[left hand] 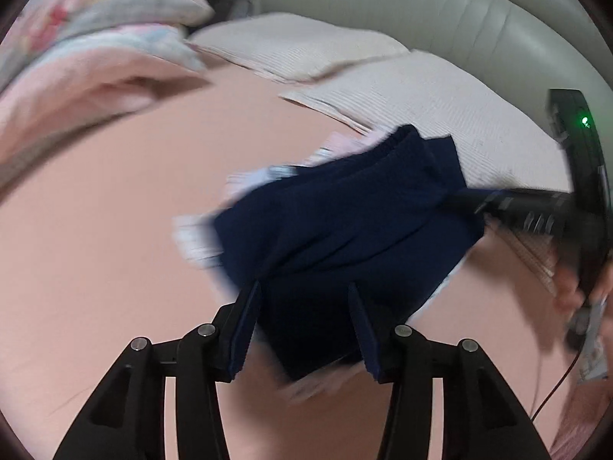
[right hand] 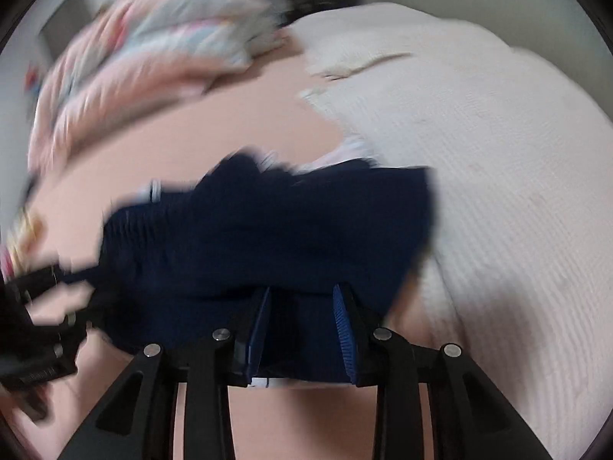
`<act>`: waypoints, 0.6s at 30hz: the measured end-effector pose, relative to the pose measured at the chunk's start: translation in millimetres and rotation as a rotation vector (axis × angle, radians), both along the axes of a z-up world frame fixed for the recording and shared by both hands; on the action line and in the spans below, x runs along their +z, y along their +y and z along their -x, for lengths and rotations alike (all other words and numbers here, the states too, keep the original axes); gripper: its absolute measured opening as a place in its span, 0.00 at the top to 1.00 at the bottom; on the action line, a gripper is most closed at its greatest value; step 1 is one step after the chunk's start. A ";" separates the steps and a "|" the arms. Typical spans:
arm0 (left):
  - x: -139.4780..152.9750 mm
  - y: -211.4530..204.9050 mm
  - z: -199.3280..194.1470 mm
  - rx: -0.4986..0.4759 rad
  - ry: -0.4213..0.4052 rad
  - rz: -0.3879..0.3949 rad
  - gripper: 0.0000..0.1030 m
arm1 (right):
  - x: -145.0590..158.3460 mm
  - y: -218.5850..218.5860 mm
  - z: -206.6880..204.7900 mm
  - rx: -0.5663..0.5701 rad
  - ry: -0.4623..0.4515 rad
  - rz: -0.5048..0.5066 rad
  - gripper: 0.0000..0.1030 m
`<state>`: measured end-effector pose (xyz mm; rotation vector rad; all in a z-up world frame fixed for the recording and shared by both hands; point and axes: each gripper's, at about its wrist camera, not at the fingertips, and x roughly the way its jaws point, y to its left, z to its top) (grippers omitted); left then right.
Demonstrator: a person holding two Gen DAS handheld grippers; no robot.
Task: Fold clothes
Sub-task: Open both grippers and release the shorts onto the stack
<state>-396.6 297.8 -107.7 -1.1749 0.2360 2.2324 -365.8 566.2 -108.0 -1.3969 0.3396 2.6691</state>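
Note:
A folded navy blue garment [left hand: 345,222] lies on a pink bedsheet [left hand: 95,249], over some pale pink and white clothes [left hand: 199,237]. My left gripper [left hand: 304,291] has its jaws apart, with the garment's near edge between the fingers. My right gripper [right hand: 302,295] also has its jaws apart around the same garment [right hand: 268,230], at its other side. The right gripper also shows in the left wrist view [left hand: 471,199], reaching the garment from the right. The left gripper shows at the left edge of the right wrist view [right hand: 57,280]. Both views are motion-blurred.
A pink and pale blue quilt [left hand: 88,50] is heaped at the back left. Two cream ribbed pillows [left hand: 421,92] lie at the back right against a grey padded headboard [left hand: 459,11]. A hand and a cable [left hand: 555,383] show at the right.

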 end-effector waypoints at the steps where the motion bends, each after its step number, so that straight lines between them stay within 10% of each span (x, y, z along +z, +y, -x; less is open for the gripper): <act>1: 6.1 -14.0 -2.0 0.024 0.013 -0.006 0.57 | 9.1 0.6 -5.9 -0.028 0.018 -0.026 0.60; 6: 27.9 -113.8 6.3 0.317 -0.051 -0.094 0.23 | 41.1 -46.7 -31.1 0.020 0.063 0.045 0.00; 11: 40.9 -193.6 23.7 0.554 -0.025 -0.045 0.12 | 49.3 -142.7 -19.8 0.131 0.059 0.067 0.00; 18: 66.2 -268.7 13.9 0.638 0.001 0.038 0.12 | 52.0 -256.9 -9.4 0.209 0.027 -0.015 0.00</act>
